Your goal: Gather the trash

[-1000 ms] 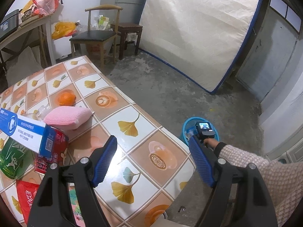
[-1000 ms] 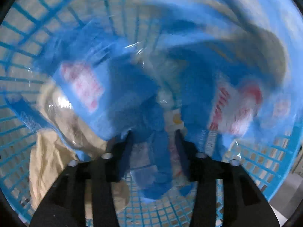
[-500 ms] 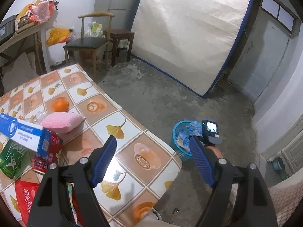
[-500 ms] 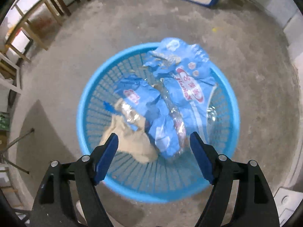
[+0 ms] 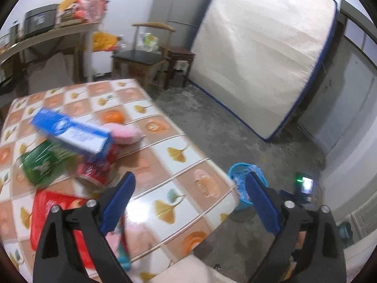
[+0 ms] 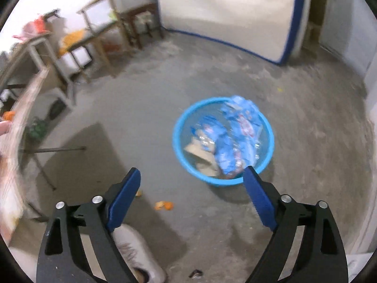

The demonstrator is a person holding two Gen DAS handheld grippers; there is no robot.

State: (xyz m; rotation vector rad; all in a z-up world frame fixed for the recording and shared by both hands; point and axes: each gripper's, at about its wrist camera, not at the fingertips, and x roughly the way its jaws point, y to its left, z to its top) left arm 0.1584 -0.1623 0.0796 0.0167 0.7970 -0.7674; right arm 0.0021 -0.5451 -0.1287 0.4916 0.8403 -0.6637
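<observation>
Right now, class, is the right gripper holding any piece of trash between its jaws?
No: the right gripper is open and empty, and the blue wrappers lie in the blue basket.

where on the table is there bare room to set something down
The table is bare along its right edge and near corner, from the pink sponge down toward the basket side. The left is crowded: blue box, green bag, red can, red packet.
</observation>
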